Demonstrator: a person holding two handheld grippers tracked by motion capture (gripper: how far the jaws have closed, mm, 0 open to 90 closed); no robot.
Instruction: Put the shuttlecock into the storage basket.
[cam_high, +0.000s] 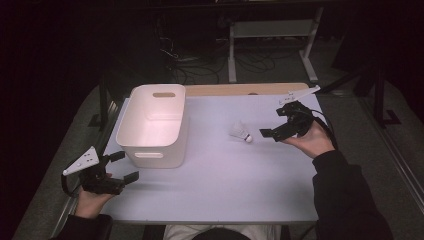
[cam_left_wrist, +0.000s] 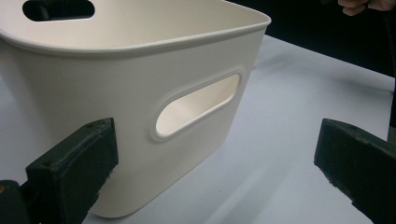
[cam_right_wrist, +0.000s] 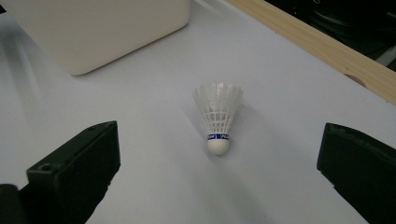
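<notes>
One white tub (cam_high: 154, 124) sits left of centre on the table (cam_high: 225, 185); one shuttlecock (cam_high: 241, 133) lies at centre-right. Two grippers — left (cam_high: 122, 166) at lower left, right (cam_high: 274, 122) beside the shuttlecock — both spread wide, gripping nothing.

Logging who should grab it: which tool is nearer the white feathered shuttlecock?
Right. The right tool sits just beside the white feathered shuttlecock; the left tool is beyond the white plastic bin.

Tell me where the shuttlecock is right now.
In the high view the shuttlecock lies on the table right of centre, between the white bin and the open right gripper, closer to the gripper.
</notes>
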